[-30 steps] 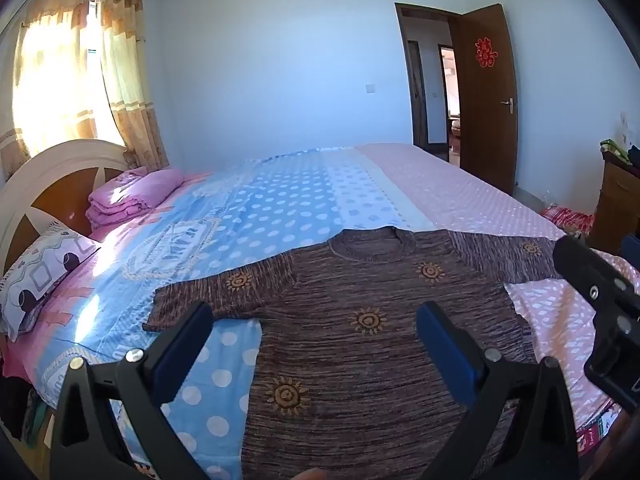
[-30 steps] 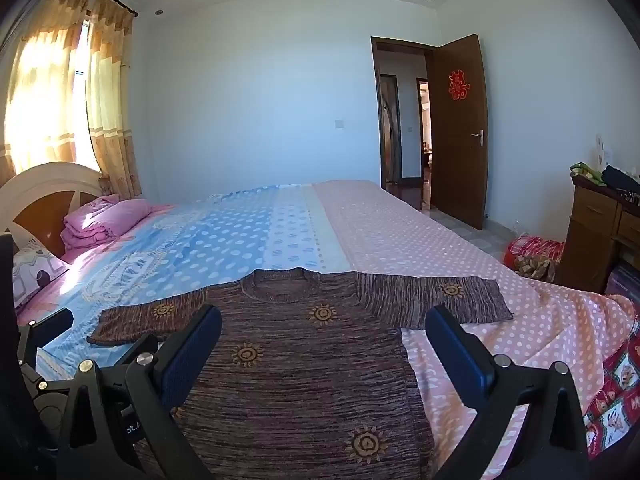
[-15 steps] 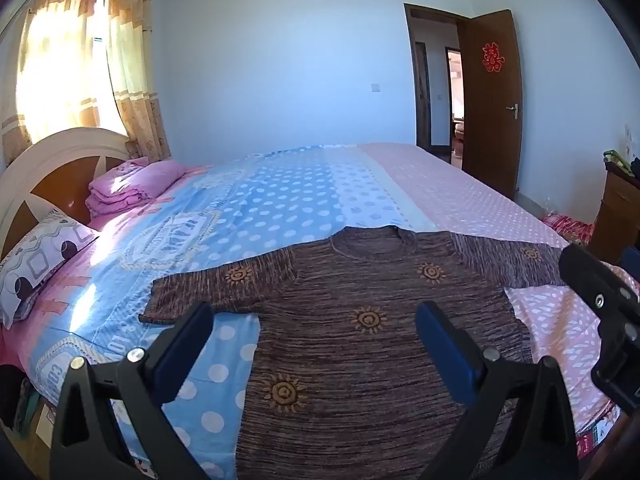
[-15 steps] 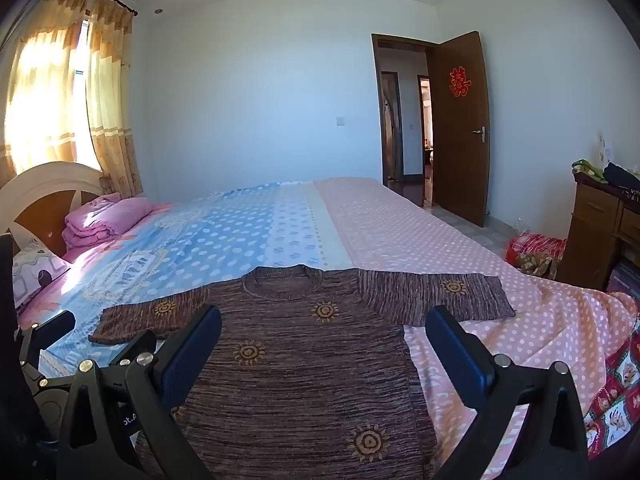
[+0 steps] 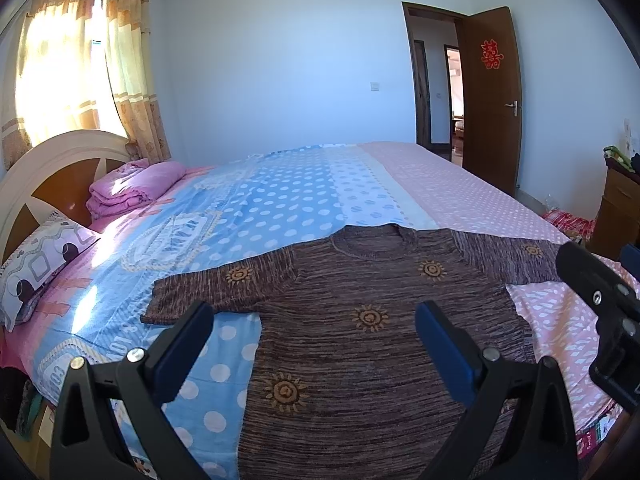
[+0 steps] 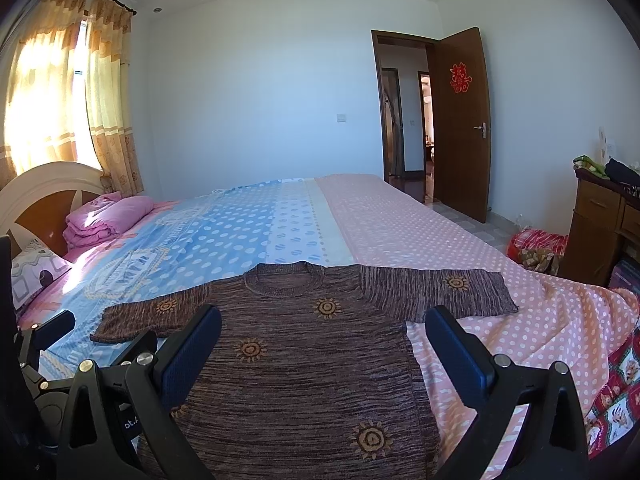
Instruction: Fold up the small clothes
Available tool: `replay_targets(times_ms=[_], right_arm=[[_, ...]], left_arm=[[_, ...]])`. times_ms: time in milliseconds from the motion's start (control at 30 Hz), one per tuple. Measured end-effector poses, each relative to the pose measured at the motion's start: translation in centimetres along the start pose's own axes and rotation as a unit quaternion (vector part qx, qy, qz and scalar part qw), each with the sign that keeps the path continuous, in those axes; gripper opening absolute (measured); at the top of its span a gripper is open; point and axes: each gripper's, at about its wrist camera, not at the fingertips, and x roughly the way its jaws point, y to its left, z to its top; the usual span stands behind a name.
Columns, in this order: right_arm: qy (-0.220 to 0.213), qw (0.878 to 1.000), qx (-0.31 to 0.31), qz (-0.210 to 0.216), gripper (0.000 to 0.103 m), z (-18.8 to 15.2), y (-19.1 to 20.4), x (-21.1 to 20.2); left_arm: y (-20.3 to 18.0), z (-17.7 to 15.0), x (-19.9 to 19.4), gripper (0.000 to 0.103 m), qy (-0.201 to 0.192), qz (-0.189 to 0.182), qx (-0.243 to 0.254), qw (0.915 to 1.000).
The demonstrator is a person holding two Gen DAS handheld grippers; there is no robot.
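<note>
1. not much has changed over the last second: the left gripper point(image 5: 314, 354) drifted a bit and now looks slightly more toward the left sleeve, while the right gripper point(image 6: 322, 356) barely moved.
2. both sets of jaws are wide open, holding nothing, hovering above the hem end.
3. sweater point(image 6: 304, 360) lies flat and face up on the bed point(image 6: 400, 224), sleeves spread out, neck away from the grippers.
4. so i'd say folding hasn't started; next is probably grabbing a sleeve or side edge.
</note>
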Motion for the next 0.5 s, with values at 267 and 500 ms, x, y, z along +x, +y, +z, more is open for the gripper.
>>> replay_targets(times_ms=[267,500], right_arm=[[0.002,1.0,-0.002,0.001,0.102,0.11,0.02,0.11],[0.001,1.0,-0.002,0.0,0.102,0.07,0.08,0.1]], left_arm=[[-0.01,-0.12,0.16,0.103,0.004,-0.003,-0.004,1.0],[0.06,-0.25,0.14,0.103,0.005,-0.003,-0.006,1.0]])
